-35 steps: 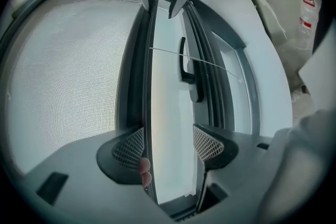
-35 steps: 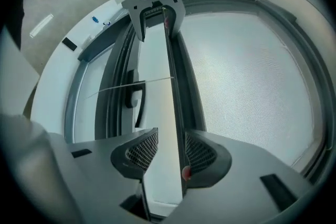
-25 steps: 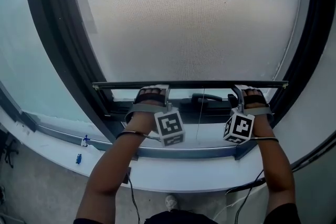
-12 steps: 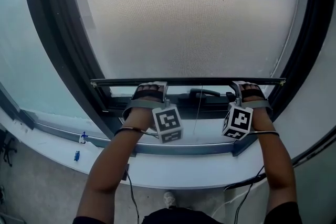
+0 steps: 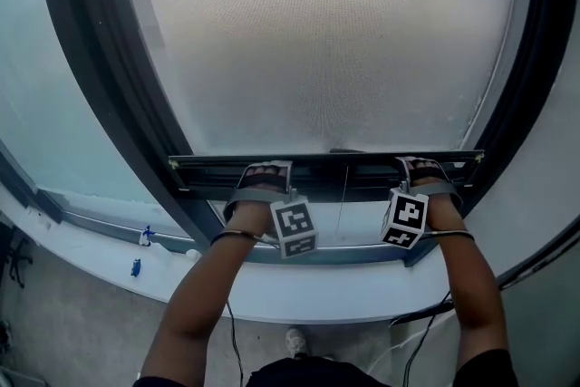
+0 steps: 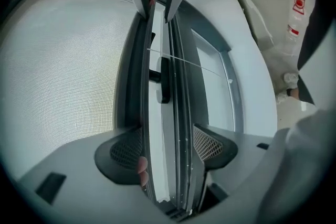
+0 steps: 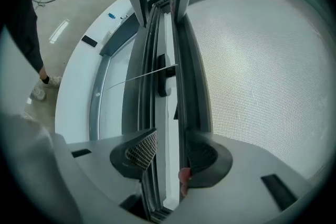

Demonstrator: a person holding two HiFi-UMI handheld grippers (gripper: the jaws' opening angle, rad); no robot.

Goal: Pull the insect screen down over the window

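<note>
Soft daylight glows through the insect screen (image 5: 326, 32), frames sharp, with fisheye bending and dark corners

Narrow gap under screen bar (image 5: 326, 162), handle (image 6: 164, 81) inside

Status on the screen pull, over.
Both clamped on bottom bar: left gripper, right gripper. Task: insect screen nearly down, slim gap above lower frame. Nothing in the way seen.

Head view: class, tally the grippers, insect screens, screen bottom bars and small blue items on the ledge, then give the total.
grippers: 2, the left gripper and the right gripper
insect screen: 1
bottom bar: 1
small blue items: 2
total: 6
</note>
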